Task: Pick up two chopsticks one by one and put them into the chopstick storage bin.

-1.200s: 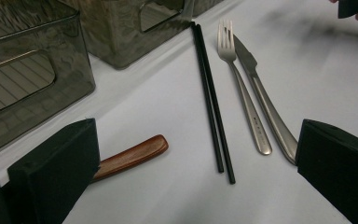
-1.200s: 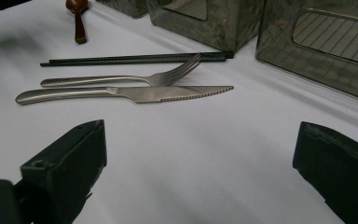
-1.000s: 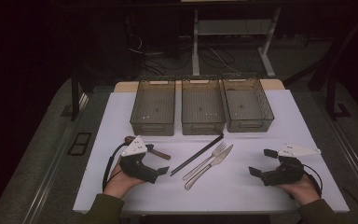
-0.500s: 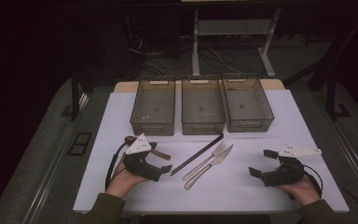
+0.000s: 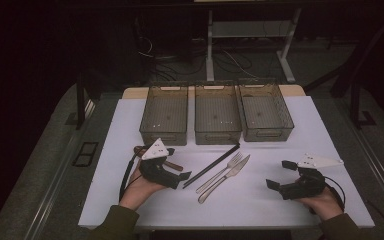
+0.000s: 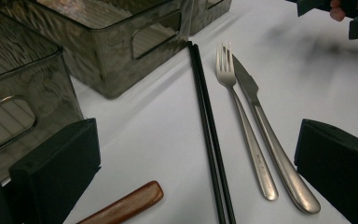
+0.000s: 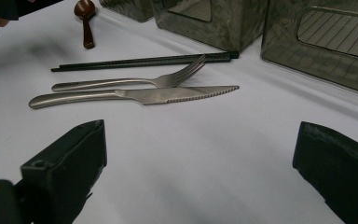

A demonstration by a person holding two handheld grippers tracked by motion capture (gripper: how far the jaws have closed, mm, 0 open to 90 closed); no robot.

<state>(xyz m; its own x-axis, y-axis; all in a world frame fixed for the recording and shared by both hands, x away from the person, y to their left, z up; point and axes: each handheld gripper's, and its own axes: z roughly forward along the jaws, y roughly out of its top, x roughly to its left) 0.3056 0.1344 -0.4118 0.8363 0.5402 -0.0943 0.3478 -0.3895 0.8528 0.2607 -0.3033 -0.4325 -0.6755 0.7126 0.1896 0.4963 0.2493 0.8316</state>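
Black chopsticks (image 5: 212, 165), a steel fork (image 5: 222, 171) and a steel knife (image 5: 228, 177) lie side by side on the white mat (image 5: 125, 135), slanting toward the bins. A brown wooden spoon (image 5: 172, 165) lies at their left, partly under my left gripper (image 5: 180, 179). That gripper is open, low over the mat, with its jaws facing the chopsticks' (image 6: 207, 116) near end and the spoon handle (image 6: 126, 207) just inside. My right gripper (image 5: 280, 174) is open at the mat's right, empty and apart from the knife (image 7: 135, 95) and fork (image 7: 135, 82).
Three smoky transparent bins (image 5: 162, 137) (image 5: 217, 139) (image 5: 267, 135) stand in a row at the back of the mat, all empty. The chopsticks' far tips almost touch the middle bin. Bare mat lies in front of both grippers. A dark floor surrounds the table.
My left gripper has slid a little to the right, closer to the chopsticks. The right gripper and the cutlery have stayed put.
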